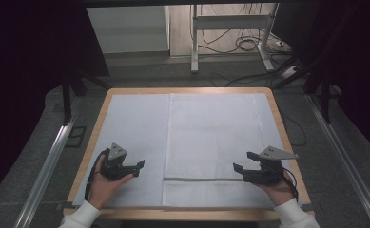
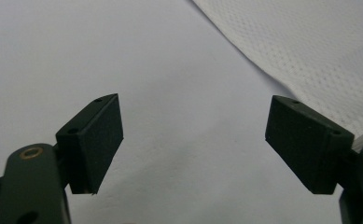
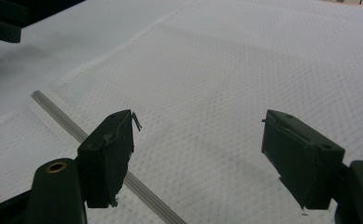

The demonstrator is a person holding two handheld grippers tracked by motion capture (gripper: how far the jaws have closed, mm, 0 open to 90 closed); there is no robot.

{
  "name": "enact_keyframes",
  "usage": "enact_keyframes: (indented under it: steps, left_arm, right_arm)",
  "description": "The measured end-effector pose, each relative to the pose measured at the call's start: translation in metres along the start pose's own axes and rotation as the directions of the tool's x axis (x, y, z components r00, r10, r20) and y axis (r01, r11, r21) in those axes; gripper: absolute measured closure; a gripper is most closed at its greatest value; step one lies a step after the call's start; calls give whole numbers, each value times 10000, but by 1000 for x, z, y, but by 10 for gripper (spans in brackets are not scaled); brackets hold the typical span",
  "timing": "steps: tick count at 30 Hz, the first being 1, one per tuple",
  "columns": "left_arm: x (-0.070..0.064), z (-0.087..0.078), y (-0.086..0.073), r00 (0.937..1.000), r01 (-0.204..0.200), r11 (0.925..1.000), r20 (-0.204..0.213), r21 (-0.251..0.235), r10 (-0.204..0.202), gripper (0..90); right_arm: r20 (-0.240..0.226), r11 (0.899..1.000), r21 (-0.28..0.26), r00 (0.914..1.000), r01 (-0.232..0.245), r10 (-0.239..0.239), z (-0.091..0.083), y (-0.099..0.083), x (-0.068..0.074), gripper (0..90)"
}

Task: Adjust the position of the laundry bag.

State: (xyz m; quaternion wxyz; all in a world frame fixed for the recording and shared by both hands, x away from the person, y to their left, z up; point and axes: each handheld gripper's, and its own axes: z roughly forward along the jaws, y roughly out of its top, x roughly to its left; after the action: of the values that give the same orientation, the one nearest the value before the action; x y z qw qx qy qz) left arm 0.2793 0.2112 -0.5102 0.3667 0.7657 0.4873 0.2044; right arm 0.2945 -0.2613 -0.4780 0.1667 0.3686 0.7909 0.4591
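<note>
Fingers (image 3: 305, 158) spread wide on both grippers over the cloth (image 1: 211, 137), so a shallow pinch could just skid off the weave

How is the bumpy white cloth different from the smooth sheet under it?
The white cloth has a dotted weave and a grey stripe across its near end; the smooth sheet is plain. The cloth covers the table's right part, while the sheet shows bare at the left. The cloth lies on top of the sheet. Both lie flat and pale.
</note>
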Motion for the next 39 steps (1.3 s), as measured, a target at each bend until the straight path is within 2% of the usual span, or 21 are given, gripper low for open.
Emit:
enact_keyframes:
  steps: [2,6,8,9,17,20,25,31,36,39]
  left_arm:
    - [-1,-1,1,9998,220,9998,3,7,-220,204]
    - [-7,-7,6,9994,347,9994,-20,-91,-347,213]
    - [-9,-9,6,9992,399,9992,51,2,-399,219]
    - [-8,-9,5,9982,563,9983,210,141,-566,220]
    - [-6,-10,6,9974,626,9978,346,227,-634,226]
    - [-9,-6,8,9944,835,9955,607,441,-861,233]
    - [-16,-4,10,9913,868,9939,932,676,-930,238]
    - [-20,2,11,9898,875,9932,1060,769,-954,238]
    - [-31,10,15,9878,771,9929,1280,902,-883,239]
    - [-41,15,16,9872,721,9936,1356,867,-835,244]
  right_arm:
    - [32,10000,30,10000,38,-38,0,-1,0,246]
    - [241,9998,39,9995,179,-180,-3,-2,2,246]
    - [311,9999,-14,9995,109,-108,-4,-2,1,247]
    - [352,10000,-20,9994,72,-71,-3,-1,0,248]
    - [510,9999,18,9987,99,-100,-2,0,-2,250]
    - [587,9999,32,9982,97,-99,-3,-1,-2,250]
    - [883,9999,-70,9961,77,-71,-6,-1,-4,252]
    - [902,10000,-39,9959,28,-24,-5,-2,-6,252]
    - [950,9999,-11,9954,150,-148,-4,-1,-3,252]
    - [1147,9998,52,9932,217,-222,-6,-1,-4,252]
